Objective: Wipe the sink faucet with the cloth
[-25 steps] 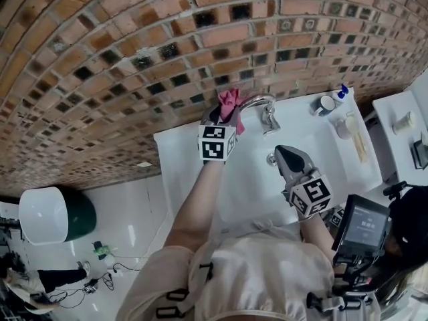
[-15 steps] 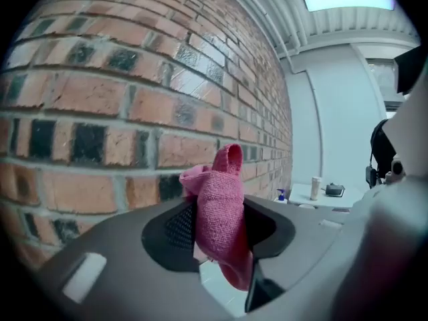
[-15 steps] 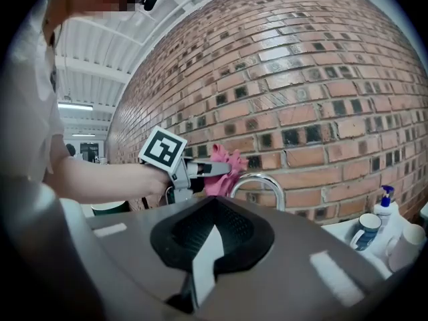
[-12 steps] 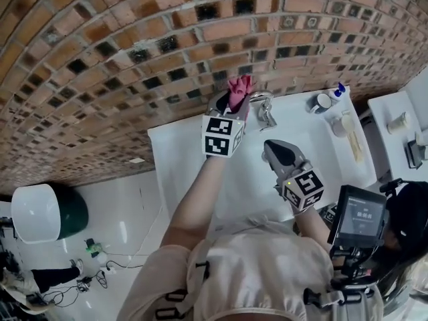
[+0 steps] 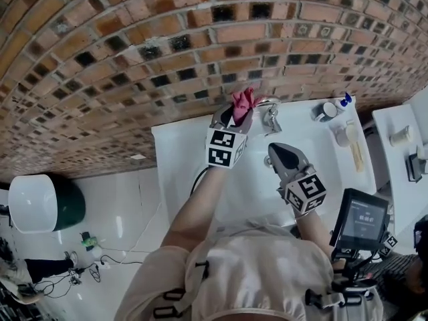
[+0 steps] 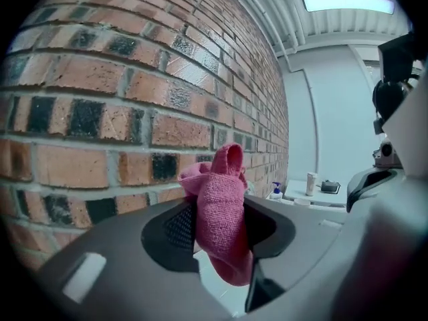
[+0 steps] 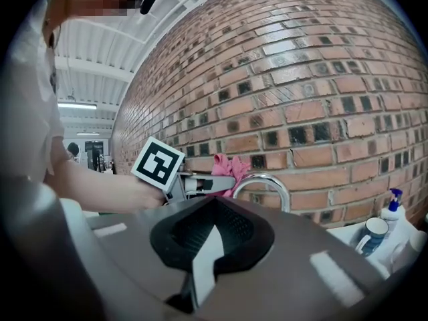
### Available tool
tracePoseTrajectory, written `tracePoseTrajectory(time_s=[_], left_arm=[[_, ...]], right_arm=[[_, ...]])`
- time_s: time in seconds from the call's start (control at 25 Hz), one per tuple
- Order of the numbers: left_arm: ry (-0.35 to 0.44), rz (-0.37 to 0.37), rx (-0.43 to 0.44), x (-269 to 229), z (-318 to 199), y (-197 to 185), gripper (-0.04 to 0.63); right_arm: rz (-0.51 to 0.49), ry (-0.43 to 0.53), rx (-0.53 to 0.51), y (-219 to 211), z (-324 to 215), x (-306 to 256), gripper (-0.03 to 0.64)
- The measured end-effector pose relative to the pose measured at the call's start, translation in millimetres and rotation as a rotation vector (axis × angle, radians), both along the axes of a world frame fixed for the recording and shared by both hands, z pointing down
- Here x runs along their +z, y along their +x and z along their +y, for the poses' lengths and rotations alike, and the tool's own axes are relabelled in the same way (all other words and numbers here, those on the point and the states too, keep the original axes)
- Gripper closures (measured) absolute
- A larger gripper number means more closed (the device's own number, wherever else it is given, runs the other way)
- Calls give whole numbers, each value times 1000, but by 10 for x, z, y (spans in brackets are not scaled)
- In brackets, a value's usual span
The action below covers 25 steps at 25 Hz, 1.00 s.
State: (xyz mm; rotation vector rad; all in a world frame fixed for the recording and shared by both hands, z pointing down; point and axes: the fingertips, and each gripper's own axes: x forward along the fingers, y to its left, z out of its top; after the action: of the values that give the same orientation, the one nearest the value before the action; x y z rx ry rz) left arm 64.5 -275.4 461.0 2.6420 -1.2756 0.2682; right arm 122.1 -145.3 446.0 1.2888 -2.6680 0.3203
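My left gripper point(image 5: 235, 116) is shut on a pink cloth point(image 5: 242, 101), which bunches up out of the jaws close to the brick wall. In the left gripper view the cloth point(image 6: 221, 209) fills the gap between the pads of my left gripper point(image 6: 217, 229). The chrome faucet point(image 5: 269, 114) curves just right of the cloth, and in the right gripper view the cloth point(image 7: 227, 166) sits by the left end of the faucet's arc point(image 7: 267, 182). My right gripper point(image 5: 279, 154) hovers over the white sink point(image 5: 247, 179), shut and holding nothing.
A mug point(image 5: 326, 111) and a blue-capped bottle point(image 5: 344, 100) stand on the sink's right ledge. The brick wall point(image 5: 200, 45) rises right behind the faucet. A white and green bin point(image 5: 37, 204) sits on the floor at left. A screen device point(image 5: 361, 223) hangs at lower right.
My left gripper has lifted slightly with the cloth beside the faucet's arc. The right gripper has stayed over the basin, shifting only a little.
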Motion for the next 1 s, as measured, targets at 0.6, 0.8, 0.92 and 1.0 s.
tracePoseTrajectory(time_s=[0.6, 0.8, 0.92, 1.0], left_arm=[[31, 21, -26, -192, 175, 35, 445], [60, -13, 7, -282, -14, 450, 448], [89, -32, -12, -298, -84, 574, 449], [111, -60, 0, -314, -102, 689, 449]], right_arm=[[-21, -10, -11, 41, 5, 88, 623], [-36, -21, -4, 103, 23, 135, 623], [-41, -31, 7, 193, 12, 169, 623], [-44, -39, 16, 272, -2, 198, 623]])
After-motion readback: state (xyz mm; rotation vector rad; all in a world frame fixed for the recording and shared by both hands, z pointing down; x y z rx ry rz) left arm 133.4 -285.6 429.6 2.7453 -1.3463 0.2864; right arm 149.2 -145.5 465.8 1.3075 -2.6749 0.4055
